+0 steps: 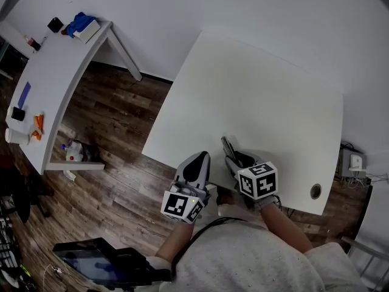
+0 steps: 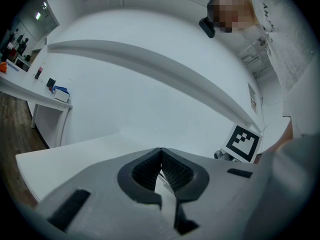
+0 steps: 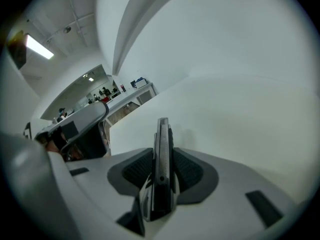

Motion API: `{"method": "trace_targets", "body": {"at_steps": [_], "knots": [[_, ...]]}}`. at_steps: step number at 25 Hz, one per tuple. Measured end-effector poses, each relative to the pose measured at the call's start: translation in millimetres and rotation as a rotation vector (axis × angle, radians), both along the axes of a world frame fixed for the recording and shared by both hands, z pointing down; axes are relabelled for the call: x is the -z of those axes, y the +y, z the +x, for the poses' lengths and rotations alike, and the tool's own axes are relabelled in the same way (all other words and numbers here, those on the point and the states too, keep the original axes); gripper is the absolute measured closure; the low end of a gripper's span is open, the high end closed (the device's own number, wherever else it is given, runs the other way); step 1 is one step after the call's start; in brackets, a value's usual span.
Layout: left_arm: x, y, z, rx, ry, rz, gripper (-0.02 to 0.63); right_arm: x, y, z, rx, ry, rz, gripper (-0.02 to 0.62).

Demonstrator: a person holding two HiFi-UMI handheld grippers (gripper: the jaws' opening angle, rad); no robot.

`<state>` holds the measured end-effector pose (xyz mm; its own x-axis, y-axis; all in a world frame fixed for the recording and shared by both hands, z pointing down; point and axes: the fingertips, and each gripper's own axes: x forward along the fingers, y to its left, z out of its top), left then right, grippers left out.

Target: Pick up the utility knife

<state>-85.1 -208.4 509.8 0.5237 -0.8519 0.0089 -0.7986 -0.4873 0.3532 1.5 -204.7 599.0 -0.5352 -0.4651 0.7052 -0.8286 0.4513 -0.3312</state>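
the white table [image 1: 261, 102] is the landmark. at its near edge the left gripper [image 1: 196, 168] is clenched on nothing. beside it, over the same edge, the right gripper [image 1: 236, 162] grasps the utility knife [image 3: 162, 149], which stands on its narrow side between the pads. the grasp seems done; i judge that only lifting the knife clear of the table is left.

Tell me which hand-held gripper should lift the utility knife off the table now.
Right. The right hand-held gripper has the utility knife clamped between its pads. The left hand-held gripper is shut and empty, beside it at the table edge.
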Motion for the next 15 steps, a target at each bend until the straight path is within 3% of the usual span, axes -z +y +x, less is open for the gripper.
{"method": "trace_targets", "body": {"at_steps": [15], "knots": [[-3, -1, 5, -0.008, -0.003, -0.008, 0.598, 14, -5, 5, -0.101, -0.171, -0.034, 0.466]]}}
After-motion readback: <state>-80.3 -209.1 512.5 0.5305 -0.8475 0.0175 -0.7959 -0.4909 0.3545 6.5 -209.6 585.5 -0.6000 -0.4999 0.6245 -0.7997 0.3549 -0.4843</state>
